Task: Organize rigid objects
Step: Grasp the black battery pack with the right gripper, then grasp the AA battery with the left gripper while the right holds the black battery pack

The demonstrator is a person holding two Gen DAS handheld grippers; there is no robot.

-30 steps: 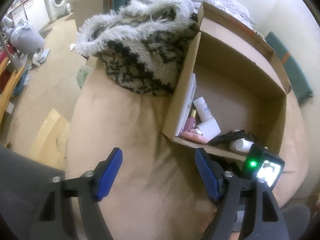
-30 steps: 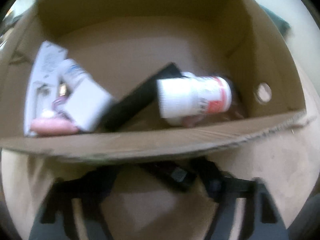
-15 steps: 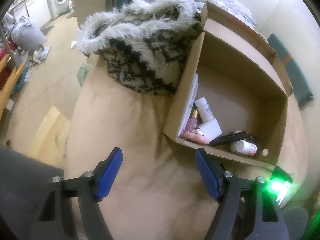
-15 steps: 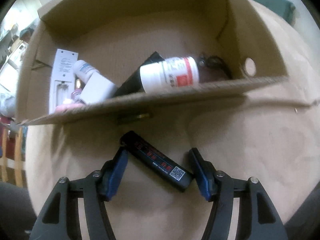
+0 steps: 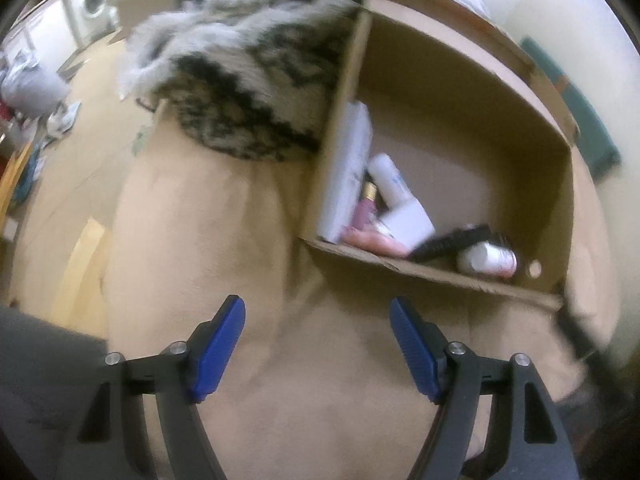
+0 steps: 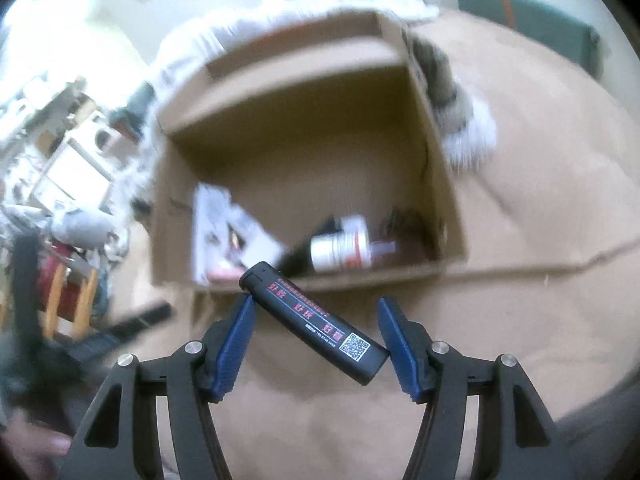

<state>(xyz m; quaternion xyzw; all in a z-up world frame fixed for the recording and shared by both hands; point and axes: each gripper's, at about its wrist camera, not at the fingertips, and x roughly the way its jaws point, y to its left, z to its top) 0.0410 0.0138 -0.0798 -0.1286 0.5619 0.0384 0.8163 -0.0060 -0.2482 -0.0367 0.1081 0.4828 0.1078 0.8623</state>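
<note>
The right gripper (image 6: pixel 316 322), a black two-finger tool with blue pads, clamps a slim black lighter (image 6: pixel 314 322) printed with red characters and a white QR code; the lighter lies diagonally across the jaws, its cap end up and to the left against the left pad, its QR end low and to the right against the right pad. Just beyond it stands an open brown cardboard box (image 6: pixel 436 152) on a tan plush surface (image 6: pixel 520 208), and the lighter's top end overlaps the box's near wall in the right wrist view (whether it touches that wall cannot be told through the blur). Inside the box, gathered along the near side, lie a white bottle with a red label (image 6: pixel 344 250), a flat white carton (image 6: pixel 208 220) against the left wall, and a dark flat object (image 6: pixel 312 240) between them. The left gripper (image 5: pixel 318 338) hangs over the tan surface with its blue pads spread wide apart and nothing between them. In its view the same box (image 5: pixel 532 184) sits ahead and to the right, holding the white bottle (image 5: pixel 486 260), a black comb-like piece (image 5: pixel 452 242), a small white box (image 5: pixel 408 222), a pink item (image 5: pixel 370 242) and a white tube (image 5: pixel 390 178). A shaggy black-and-white fur throw (image 5: pixel 248 64) lies against the box's left wall.
</note>
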